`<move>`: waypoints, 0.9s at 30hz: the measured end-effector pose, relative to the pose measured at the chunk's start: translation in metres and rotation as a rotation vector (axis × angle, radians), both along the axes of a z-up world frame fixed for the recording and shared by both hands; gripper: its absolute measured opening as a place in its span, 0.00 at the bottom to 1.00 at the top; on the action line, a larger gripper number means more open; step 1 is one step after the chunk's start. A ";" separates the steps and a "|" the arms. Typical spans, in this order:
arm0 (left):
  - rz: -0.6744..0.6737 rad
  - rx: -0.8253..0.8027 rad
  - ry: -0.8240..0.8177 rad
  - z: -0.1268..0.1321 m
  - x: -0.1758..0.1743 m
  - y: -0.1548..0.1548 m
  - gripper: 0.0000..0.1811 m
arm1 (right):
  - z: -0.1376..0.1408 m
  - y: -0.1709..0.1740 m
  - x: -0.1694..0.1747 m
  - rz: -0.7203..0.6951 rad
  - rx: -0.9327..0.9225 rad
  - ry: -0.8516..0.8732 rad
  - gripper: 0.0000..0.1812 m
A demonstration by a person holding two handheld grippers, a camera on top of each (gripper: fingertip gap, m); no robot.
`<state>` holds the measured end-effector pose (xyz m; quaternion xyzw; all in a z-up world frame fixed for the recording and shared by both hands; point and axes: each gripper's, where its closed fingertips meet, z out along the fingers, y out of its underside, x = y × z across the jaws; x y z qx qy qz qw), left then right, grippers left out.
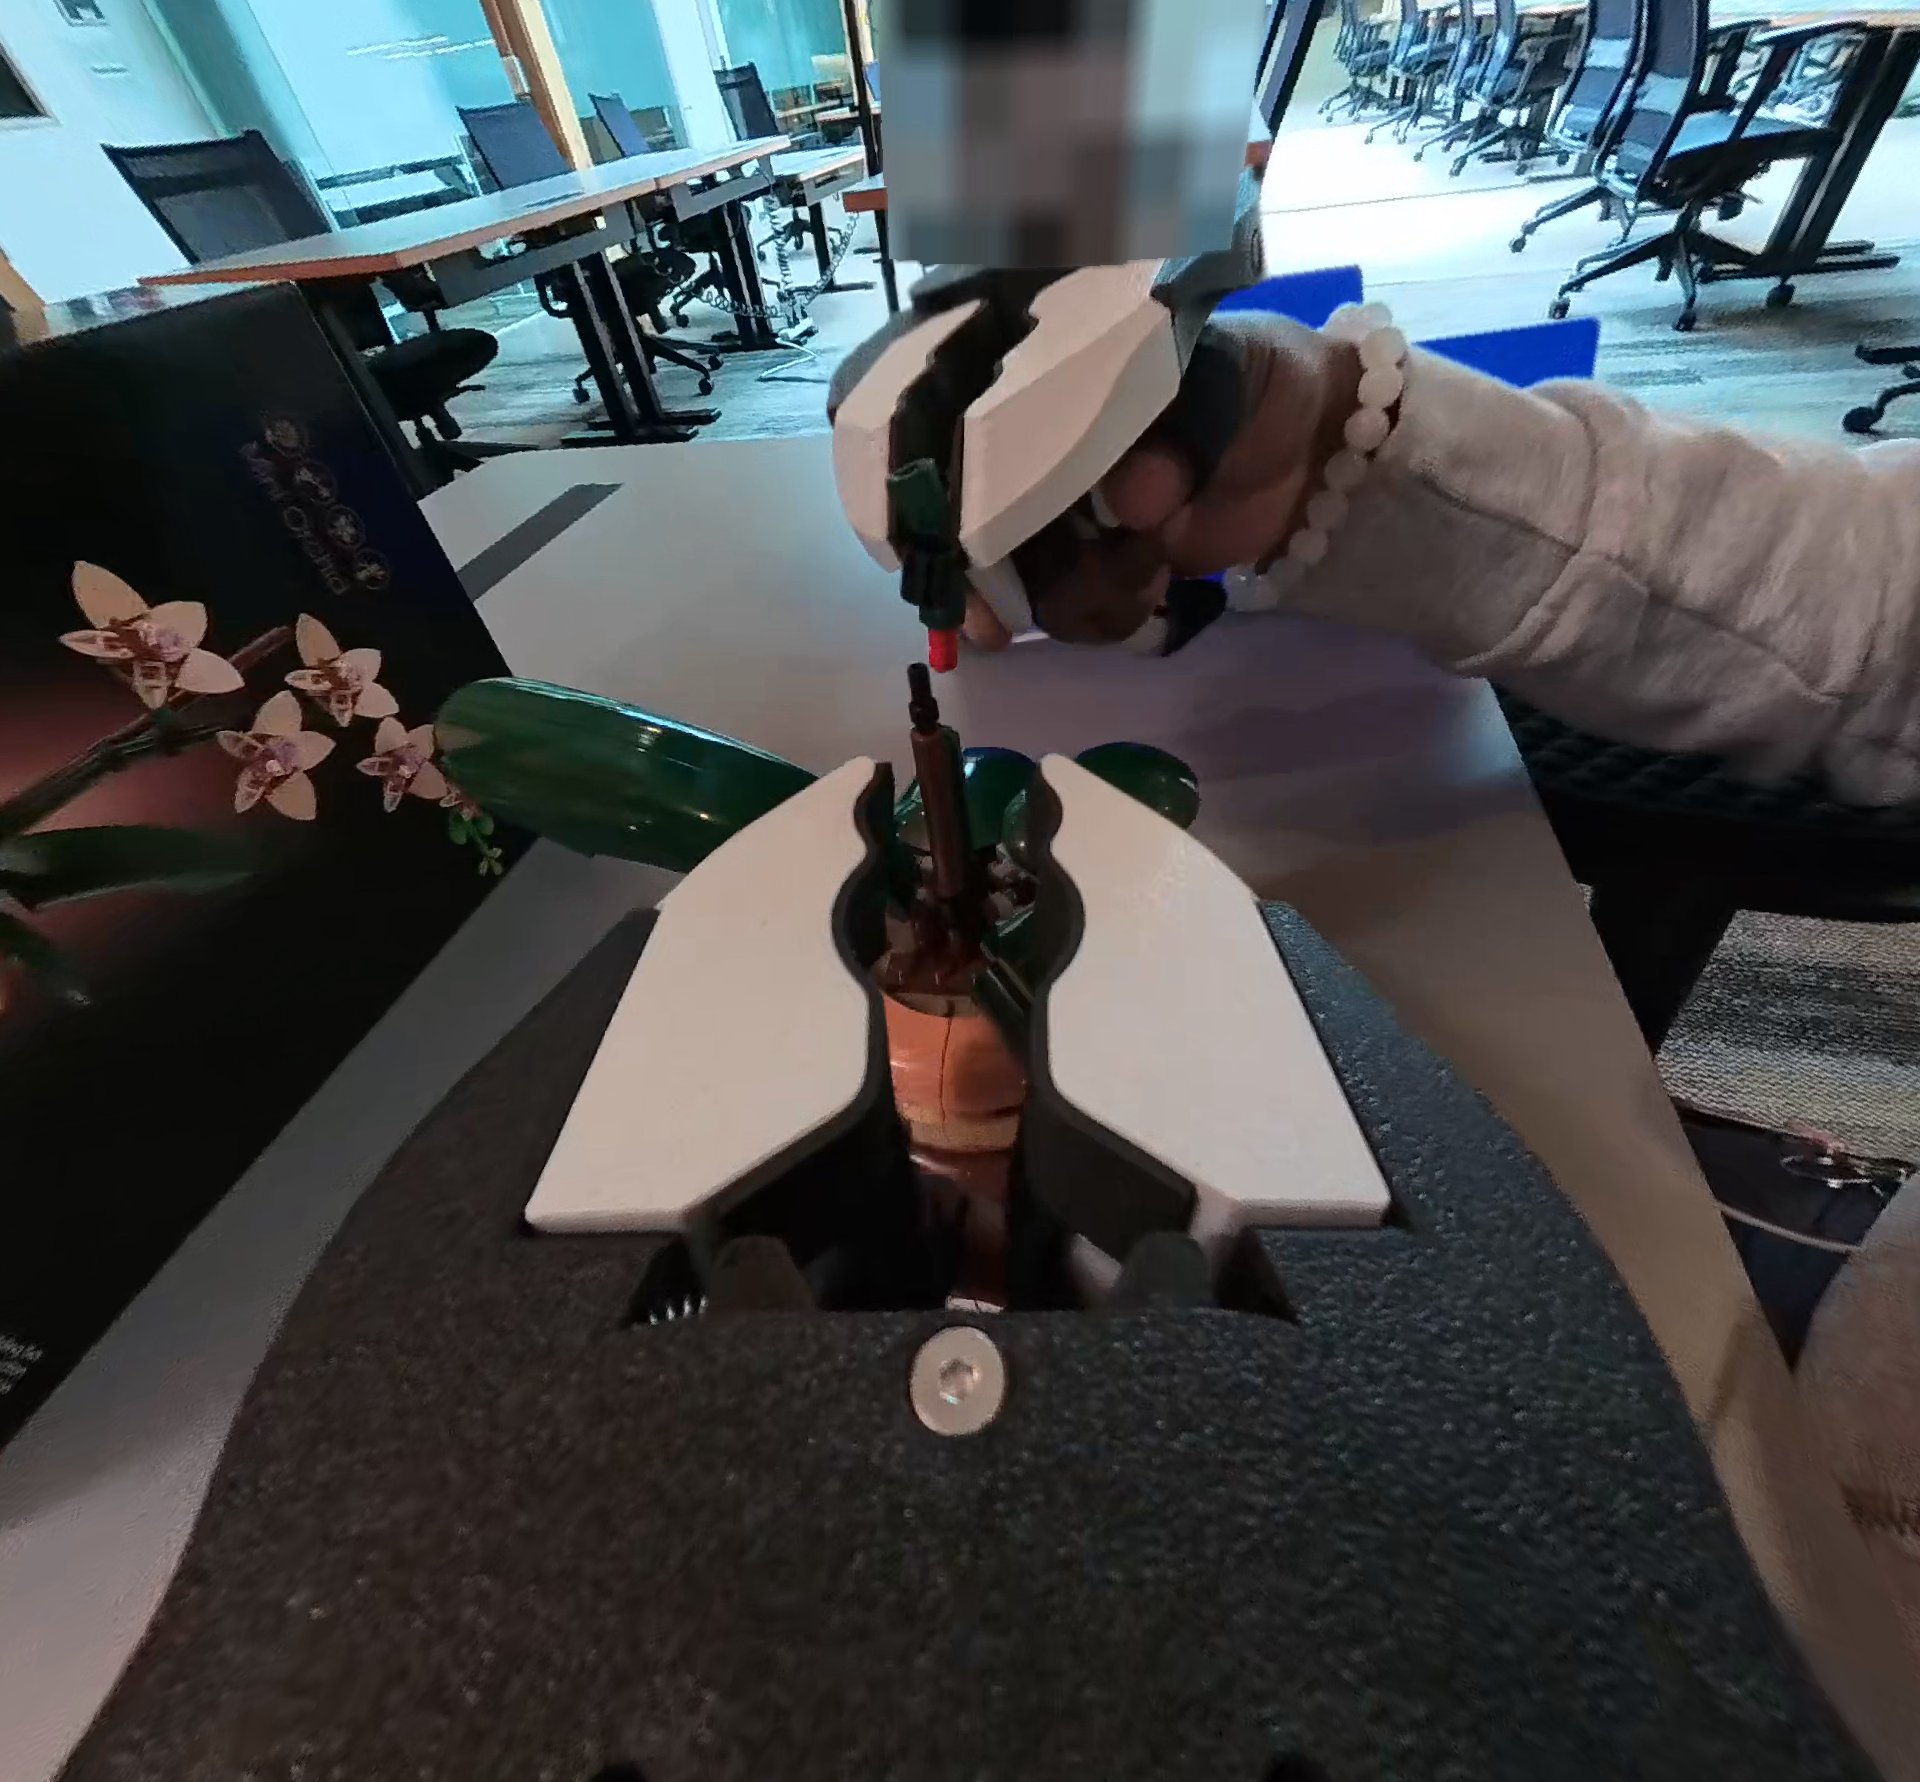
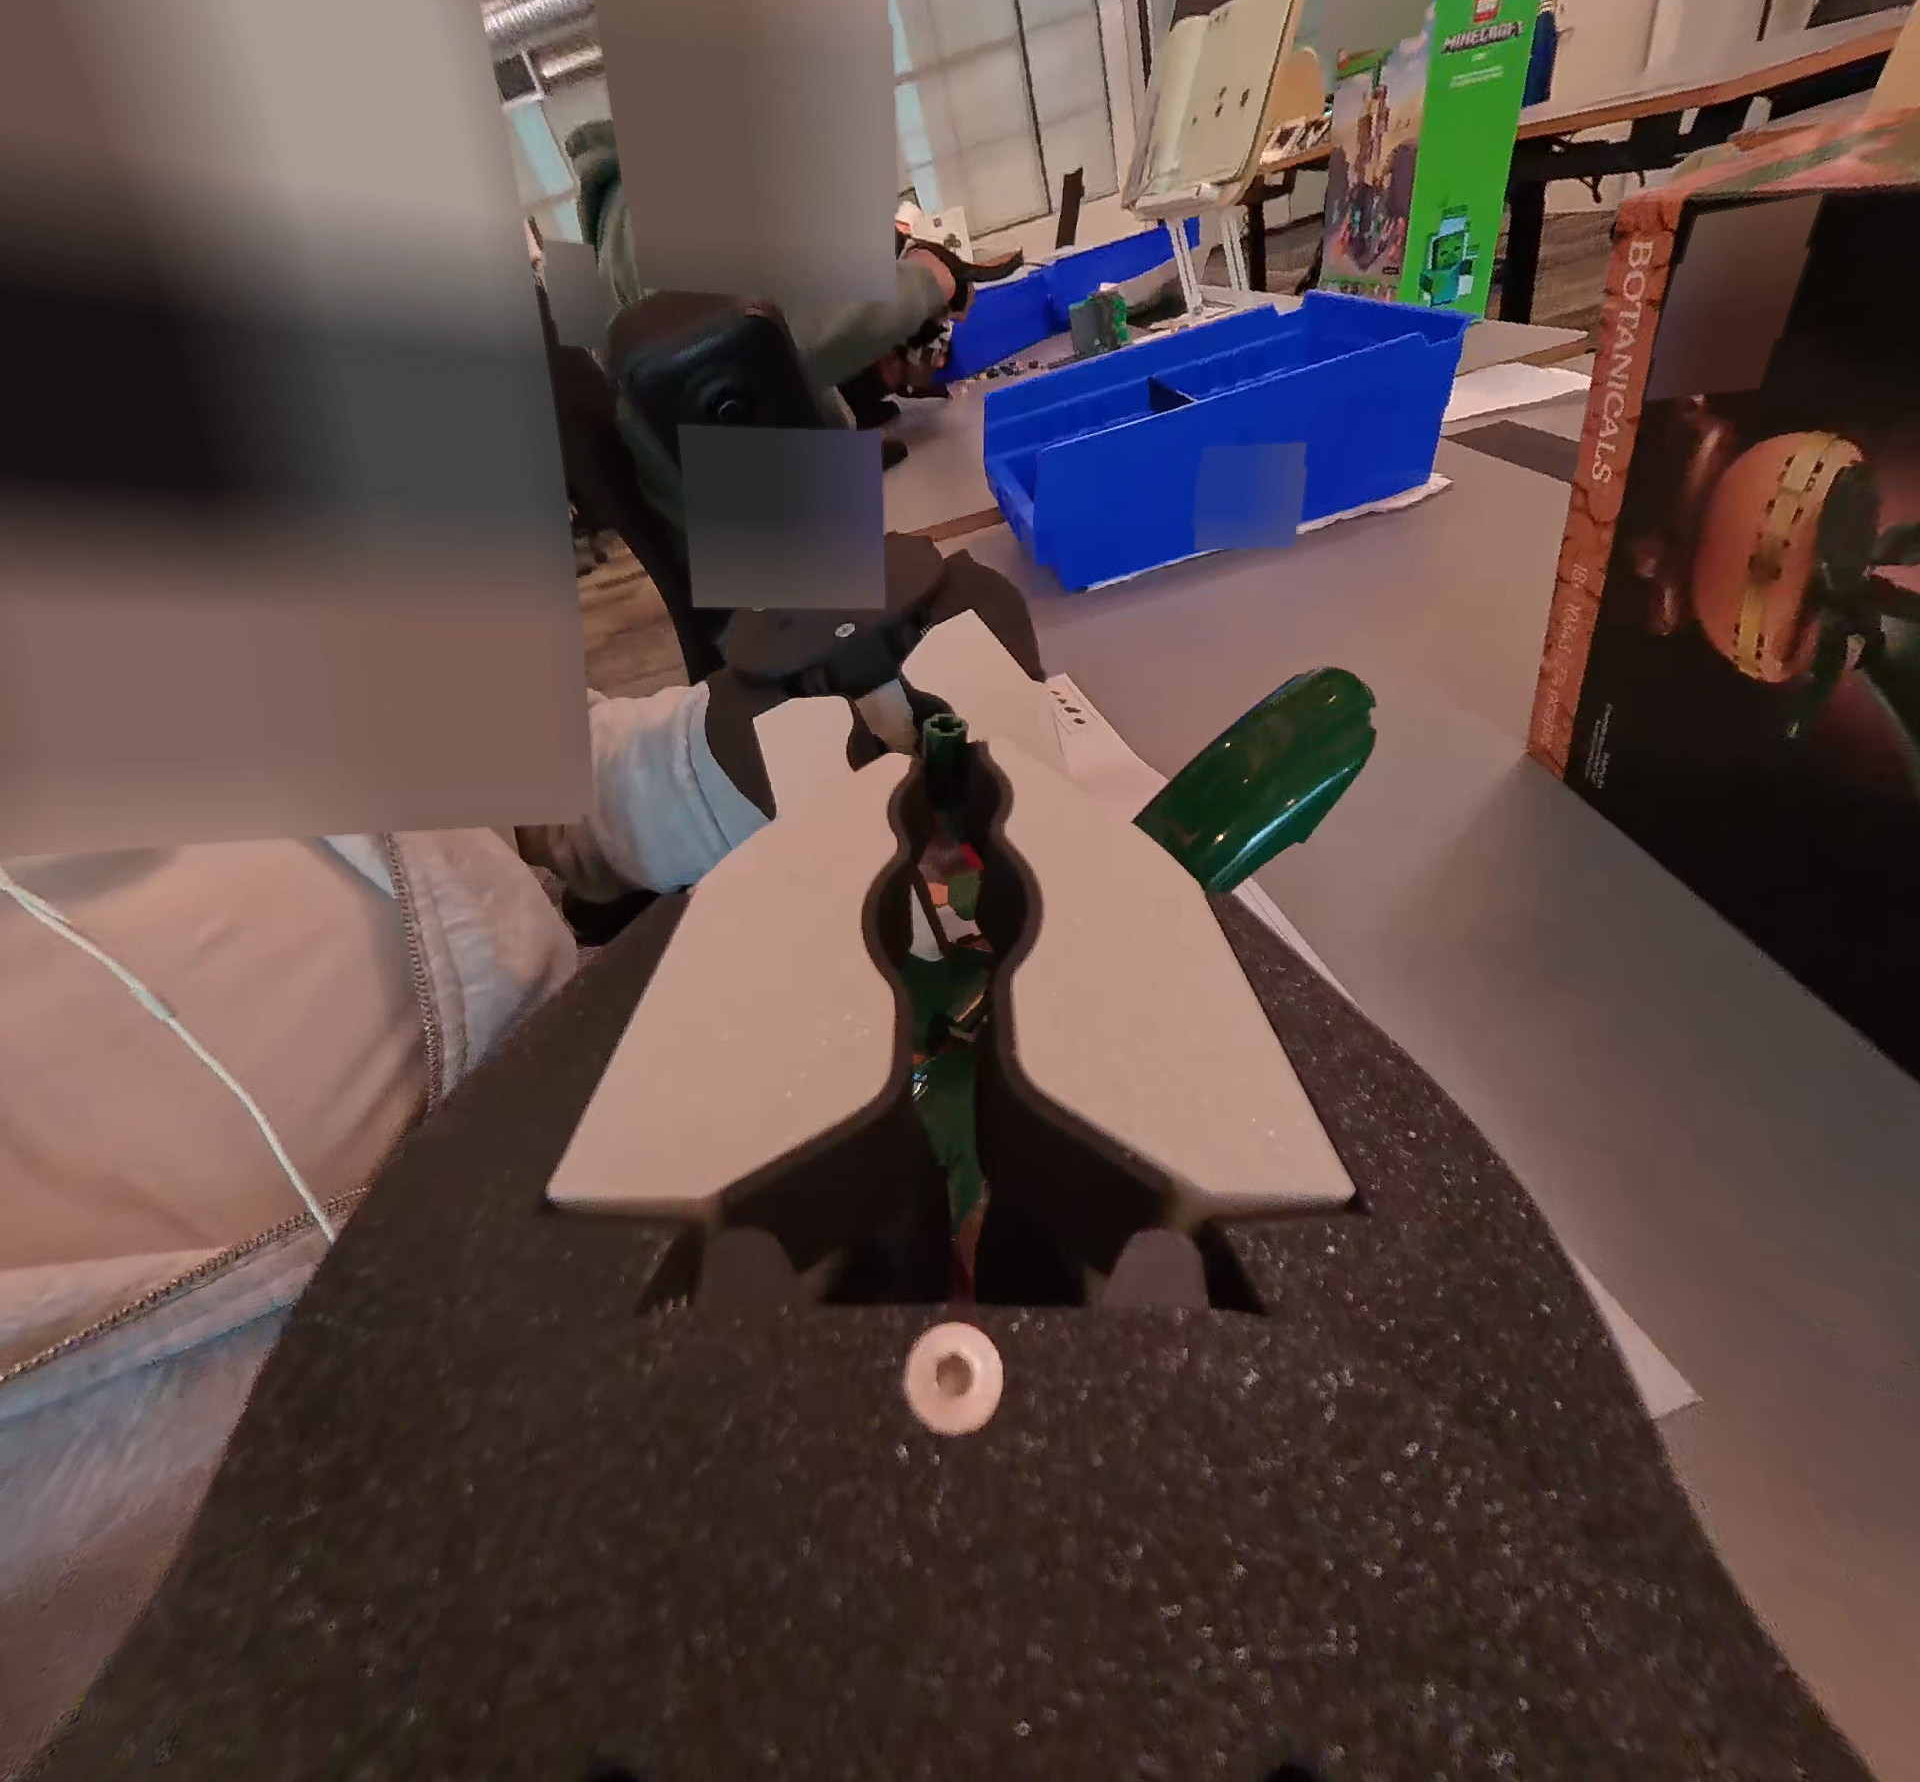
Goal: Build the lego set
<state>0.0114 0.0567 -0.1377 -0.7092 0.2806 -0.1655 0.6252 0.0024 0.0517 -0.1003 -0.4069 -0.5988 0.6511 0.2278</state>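
While my left gripper (image 1: 956, 802) clamps the tan brick pot (image 1: 951, 1057), stems align.
My right gripper (image 1: 925, 527) pinches the dark-green stem piece (image 1: 925, 537); I'd lower its red pin (image 1: 941, 649) straight onto the brown upright rod (image 1: 932, 776).

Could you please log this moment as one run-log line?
left claw: shut on orchid pot model | right claw: shut on green stem piece | red tip just above brown stalk, apart

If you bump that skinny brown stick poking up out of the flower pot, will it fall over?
Probably not easily. The brown stick looks like stiff plastic plugged into the pot, which the left tongs grip. A hard knock might pop it loose, since it is thin and tall. The big green leaf likely steadies nothing.
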 end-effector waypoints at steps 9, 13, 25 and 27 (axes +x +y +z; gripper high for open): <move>0.006 -0.003 0.002 -0.004 -0.001 0.005 0.08 | -0.008 -0.003 -0.003 0.038 -0.033 -0.031 0.03; -0.002 -0.004 -0.001 -0.005 0.000 0.006 0.07 | -0.010 -0.002 -0.003 0.044 -0.023 -0.044 0.03; -0.017 -0.008 -0.003 -0.008 0.002 0.007 0.06 | -0.014 -0.003 -0.005 0.076 0.021 -0.108 0.03; -0.020 -0.006 -0.012 -0.007 0.002 0.007 0.05 | -0.014 -0.002 -0.005 0.078 0.016 -0.124 0.03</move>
